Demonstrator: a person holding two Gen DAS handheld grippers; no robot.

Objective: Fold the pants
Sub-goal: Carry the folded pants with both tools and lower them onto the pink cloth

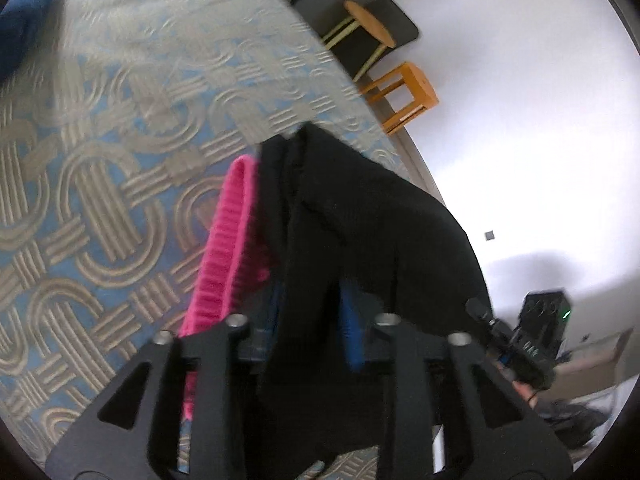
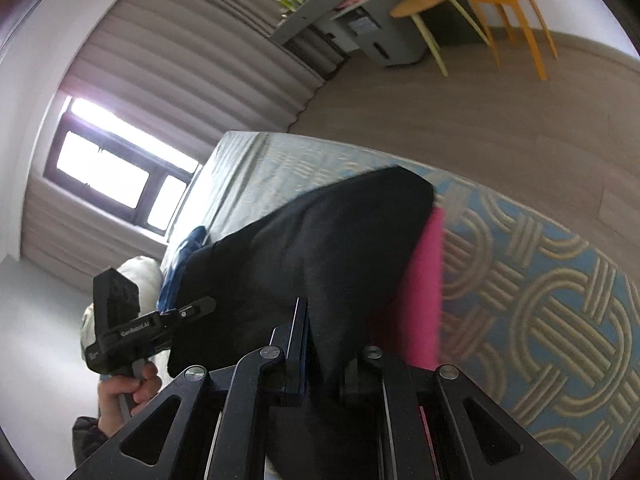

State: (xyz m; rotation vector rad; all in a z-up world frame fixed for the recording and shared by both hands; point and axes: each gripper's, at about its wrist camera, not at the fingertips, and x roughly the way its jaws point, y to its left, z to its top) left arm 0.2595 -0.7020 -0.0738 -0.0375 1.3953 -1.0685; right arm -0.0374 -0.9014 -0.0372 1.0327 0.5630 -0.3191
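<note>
The pants (image 1: 360,224) are black with a pink ribbed waistband (image 1: 228,248). My left gripper (image 1: 312,320) is shut on the black cloth and holds it lifted above the patterned bed cover (image 1: 100,152). In the right wrist view the same pants (image 2: 312,240) hang between both grippers, with the pink band (image 2: 424,280) on the right. My right gripper (image 2: 324,352) is shut on the black cloth too. The left gripper's body (image 2: 132,328) shows at the left of that view, held by a hand.
The bed cover (image 2: 540,304) has a blue and beige looped pattern. A blue cloth (image 1: 28,20) lies at its far corner. Two stools (image 1: 404,92) (image 2: 432,12) stand on the wood floor (image 2: 480,120) beyond the bed, near a grey desk (image 2: 360,20).
</note>
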